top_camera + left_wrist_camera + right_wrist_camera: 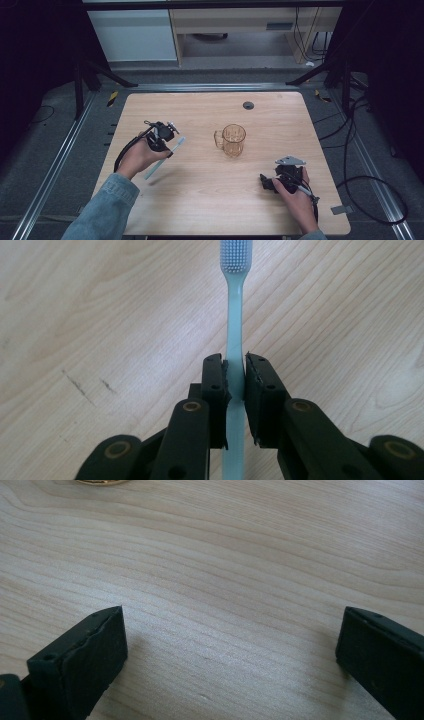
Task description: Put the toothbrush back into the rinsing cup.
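Observation:
A pale blue toothbrush [235, 325] with white bristles is clamped by its handle between the jaws of my left gripper [235, 371]. In the high view that left gripper [165, 147] hovers over the left half of the table, the toothbrush [165, 159] slanting across it above its own shadow. A clear amber glass mug [232, 140] with a handle stands upright near the table's middle. My right gripper [265, 182] rests low at the front right, a hand around it. In its own view the right gripper [231, 645] has its jaws wide apart over bare wood.
The wooden table [200, 200] has a round grommet [248, 105] near its far edge. The mug's base [100, 481] peeks in at the top of the right gripper view. Black cables trail on the floor to the right [370, 180]. Cabinets stand beyond the far edge.

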`<action>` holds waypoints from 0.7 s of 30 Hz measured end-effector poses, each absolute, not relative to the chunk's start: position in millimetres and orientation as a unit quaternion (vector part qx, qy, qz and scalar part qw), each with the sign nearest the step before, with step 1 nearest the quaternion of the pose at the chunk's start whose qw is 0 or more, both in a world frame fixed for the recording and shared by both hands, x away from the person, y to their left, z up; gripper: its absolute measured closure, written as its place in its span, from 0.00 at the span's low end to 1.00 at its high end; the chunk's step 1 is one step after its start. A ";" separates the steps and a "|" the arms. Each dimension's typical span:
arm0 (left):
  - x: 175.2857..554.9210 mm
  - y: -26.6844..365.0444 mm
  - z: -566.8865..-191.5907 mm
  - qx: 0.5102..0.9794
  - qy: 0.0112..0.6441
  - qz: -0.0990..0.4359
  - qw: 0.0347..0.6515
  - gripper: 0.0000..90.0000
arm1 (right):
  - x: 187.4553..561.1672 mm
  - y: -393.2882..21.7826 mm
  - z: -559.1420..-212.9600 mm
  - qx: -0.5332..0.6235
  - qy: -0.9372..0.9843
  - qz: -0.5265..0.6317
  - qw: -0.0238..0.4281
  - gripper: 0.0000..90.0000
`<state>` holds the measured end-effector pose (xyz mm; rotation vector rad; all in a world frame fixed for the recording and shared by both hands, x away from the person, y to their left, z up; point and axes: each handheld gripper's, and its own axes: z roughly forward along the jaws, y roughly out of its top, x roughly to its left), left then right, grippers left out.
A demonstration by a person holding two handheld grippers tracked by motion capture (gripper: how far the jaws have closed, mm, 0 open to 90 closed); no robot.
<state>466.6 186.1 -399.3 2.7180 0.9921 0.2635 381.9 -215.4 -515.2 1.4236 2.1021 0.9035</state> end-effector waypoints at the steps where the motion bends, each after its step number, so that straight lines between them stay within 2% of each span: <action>1: 465.2 182.4 -396.9 0.929 0.336 0.094 0.123 0.88 | 381.9 -215.4 -515.2 0.515 0.761 0.327 0.222 0.01; 21: 464.3 153.6 -375.7 0.909 0.328 0.116 0.227 0.88 | 381.5 -215.8 -515.3 0.513 0.762 0.327 0.222 0.01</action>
